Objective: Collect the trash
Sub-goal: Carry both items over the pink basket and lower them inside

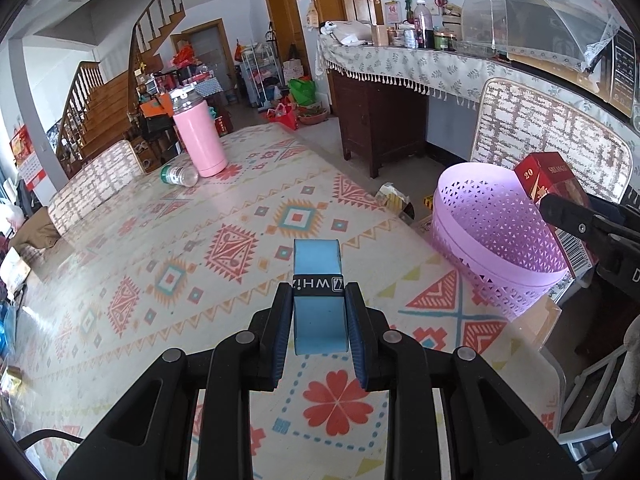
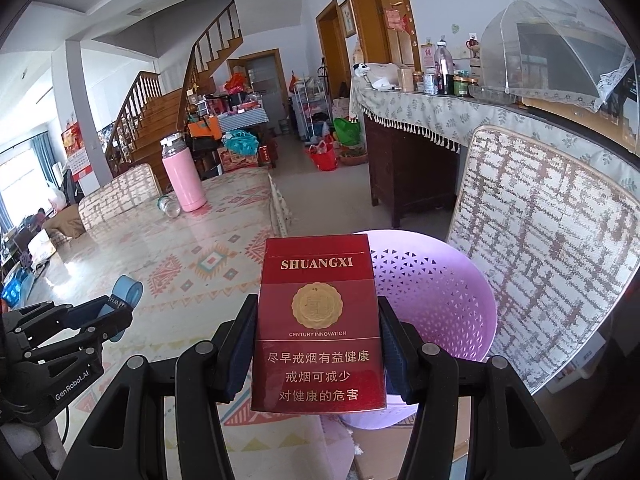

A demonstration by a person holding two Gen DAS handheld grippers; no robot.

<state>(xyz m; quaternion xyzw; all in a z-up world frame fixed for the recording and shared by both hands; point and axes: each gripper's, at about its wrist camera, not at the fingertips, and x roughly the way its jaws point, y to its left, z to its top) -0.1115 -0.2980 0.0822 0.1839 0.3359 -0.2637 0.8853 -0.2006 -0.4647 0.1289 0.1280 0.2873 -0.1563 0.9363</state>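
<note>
Red cigarette pack (image 2: 318,328) sitting upright between pads of right gripper (image 2: 318,340), clamped by its narrow sides, hanging at rim of lilac perforated basket (image 2: 452,292), likely for drop-in. Left gripper (image 1: 318,320) pinching blue tape roll (image 1: 318,280) at narrow opening, hovering above patterned tablecloth (image 1: 180,240), basket near its right. Lying clear jar (image 1: 180,175) beside pink flask (image 1: 198,136) waiting at far end, maybe next pickup.

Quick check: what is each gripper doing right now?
Left gripper: shut on the blue tape roll.
Right gripper: shut on the red cigarette pack.
</note>
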